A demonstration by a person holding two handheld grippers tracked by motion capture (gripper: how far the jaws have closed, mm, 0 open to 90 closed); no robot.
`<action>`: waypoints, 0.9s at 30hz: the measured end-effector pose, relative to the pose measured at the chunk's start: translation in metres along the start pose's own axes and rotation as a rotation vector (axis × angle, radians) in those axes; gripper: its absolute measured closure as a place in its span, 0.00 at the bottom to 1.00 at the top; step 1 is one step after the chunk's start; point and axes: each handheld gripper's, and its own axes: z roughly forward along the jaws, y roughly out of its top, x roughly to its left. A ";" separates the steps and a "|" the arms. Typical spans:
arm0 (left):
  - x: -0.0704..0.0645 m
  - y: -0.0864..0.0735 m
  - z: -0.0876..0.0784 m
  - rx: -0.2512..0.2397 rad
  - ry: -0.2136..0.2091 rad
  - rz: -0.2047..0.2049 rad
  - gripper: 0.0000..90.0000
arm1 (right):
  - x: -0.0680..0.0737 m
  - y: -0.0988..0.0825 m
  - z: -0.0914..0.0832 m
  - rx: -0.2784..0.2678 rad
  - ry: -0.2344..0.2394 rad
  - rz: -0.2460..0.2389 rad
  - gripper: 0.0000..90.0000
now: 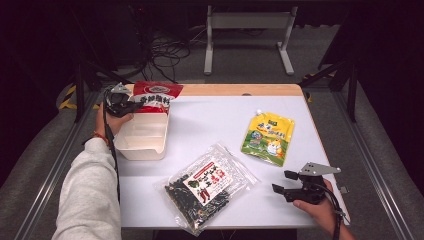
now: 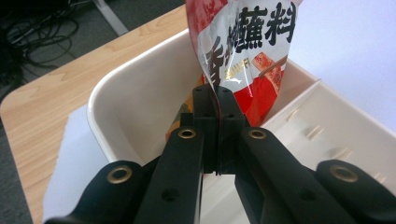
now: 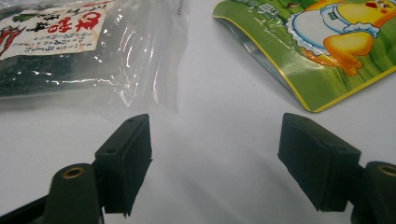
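At the left of the white table top (image 1: pixel 210 120), the left gripper (image 1: pixel 121 104) is held by a hand in a grey sleeve (image 1: pixel 87 195), and its jaws are seen pressed together on the lower edge of a red and white printed foil packet (image 1: pixel 156 96). In the left gripper view the left gripper (image 2: pixel 215 100) is clamped on the red and white printed foil packet (image 2: pixel 247 42), which is held upright over the far end of a cream rectangular plastic bin (image 2: pixel 140 88). In the high view the cream rectangular plastic bin (image 1: pixel 142 137) is seen resting on the table near its left edge, with the packet at its far end, partly above the rim; whether the packet touches the bin's floor cannot be told. Toward the middle front, a clear plastic bag of dark dried seaweed with a white label (image 1: pixel 205 187) is laid flat on the table. Right of centre, a green and yellow spouted pouch with a cartoon duck (image 1: pixel 268 137) is laid flat, well apart from the bag. At the front right, the right gripper (image 1: pixel 286 182) is held just above the table with its jaws wide apart and nothing between them. In the right gripper view the right gripper (image 3: pixel 215 154) is seen open over bare table, the seaweed bag (image 3: pixel 70 46) to one side and the duck pouch (image 3: pixel 327 51) to the other.
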 end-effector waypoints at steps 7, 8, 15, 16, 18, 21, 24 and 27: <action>-0.004 0.001 -0.005 -0.027 0.011 -0.021 0.88 | -0.003 0.001 0.001 0.006 -0.029 -0.012 0.30; -0.004 0.001 -0.005 -0.027 0.011 -0.021 0.83 | -0.003 0.001 0.001 0.006 -0.029 -0.012 0.30; -0.011 0.000 -0.029 -0.080 0.041 -0.014 0.74 | -0.014 0.006 0.000 -0.013 -0.069 -0.008 0.34; -0.016 -0.003 -0.036 -0.108 0.042 -0.024 0.74 | -0.016 0.007 -0.001 -0.018 -0.078 -0.005 0.35; -0.023 -0.006 -0.045 -0.143 0.055 -0.024 0.69 | -0.021 0.009 -0.002 -0.029 -0.092 -0.002 0.37; -0.032 -0.010 -0.057 -0.162 0.045 0.000 0.69 | -0.029 0.010 -0.003 -0.038 -0.116 0.013 0.38; -0.032 -0.012 -0.058 -0.147 0.050 -0.006 0.69 | -0.037 0.011 -0.002 -0.052 -0.104 0.052 0.38; -0.034 -0.014 -0.057 -0.149 0.051 -0.012 0.71 | -0.039 0.016 -0.001 -0.061 -0.089 0.051 0.38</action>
